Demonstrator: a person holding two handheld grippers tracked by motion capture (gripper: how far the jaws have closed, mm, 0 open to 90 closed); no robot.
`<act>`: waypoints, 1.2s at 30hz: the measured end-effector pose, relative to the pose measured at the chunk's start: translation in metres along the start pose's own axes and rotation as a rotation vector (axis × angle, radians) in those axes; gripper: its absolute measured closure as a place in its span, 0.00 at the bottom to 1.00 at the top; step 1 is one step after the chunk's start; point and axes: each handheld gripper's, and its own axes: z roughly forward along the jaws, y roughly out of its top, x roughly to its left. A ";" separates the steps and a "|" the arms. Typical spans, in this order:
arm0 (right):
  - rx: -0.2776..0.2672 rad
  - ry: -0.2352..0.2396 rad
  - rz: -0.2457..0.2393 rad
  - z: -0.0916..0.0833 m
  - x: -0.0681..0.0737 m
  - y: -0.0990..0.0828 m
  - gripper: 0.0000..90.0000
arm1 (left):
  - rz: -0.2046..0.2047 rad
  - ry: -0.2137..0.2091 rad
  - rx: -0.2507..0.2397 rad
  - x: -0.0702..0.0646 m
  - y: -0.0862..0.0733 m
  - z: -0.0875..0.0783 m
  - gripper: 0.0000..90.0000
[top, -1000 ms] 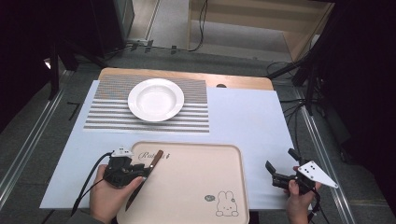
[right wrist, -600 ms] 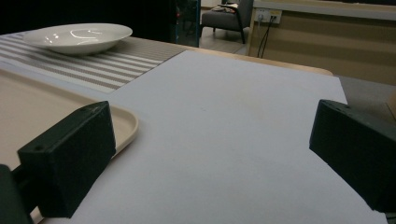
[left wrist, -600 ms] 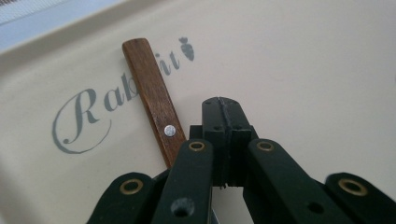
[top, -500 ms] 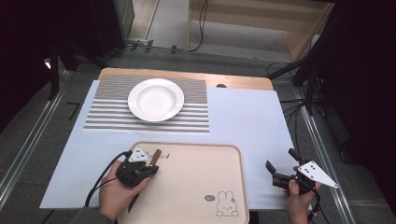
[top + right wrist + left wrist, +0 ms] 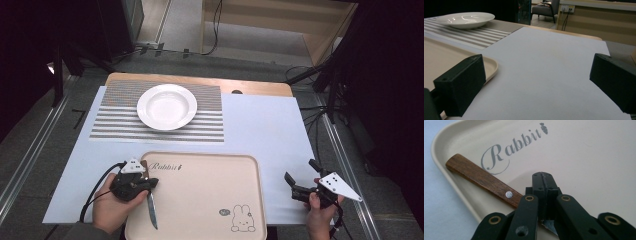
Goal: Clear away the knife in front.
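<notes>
Your left gripper [image 5: 142, 184] sat at the near left corner of the tray [image 5: 210, 165], its jaws having just closed fully onto the knife [image 5: 484, 179] where blade meets wooden handle. You gripped at that junction, I'd judge, so the knife would balance when lifted. The knife lay flat in the tray, its handle pointing toward the printed lettering and its blade toward you. Your right gripper [image 5: 302, 185] rested well off to the tray's right with its jaws spread wide and empty. The white plate [image 5: 166, 106] waited on the striped mat [image 5: 210, 125] beyond, a likely place to set the knife beside.
</notes>
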 end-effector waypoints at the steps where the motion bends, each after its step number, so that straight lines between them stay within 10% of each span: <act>1: -0.001 0.001 0.000 0.000 0.000 0.000 0.00 | -0.001 -0.002 0.001 0.001 -0.001 -0.001 1.00; 20: -0.001 0.001 0.000 0.000 0.000 0.000 0.00 | -0.014 0.007 -0.042 0.016 -0.009 -0.011 1.00; 36: 0.000 0.001 -0.002 0.000 0.000 0.000 0.00 | 0.005 -0.017 -0.350 0.019 -0.013 -0.043 0.36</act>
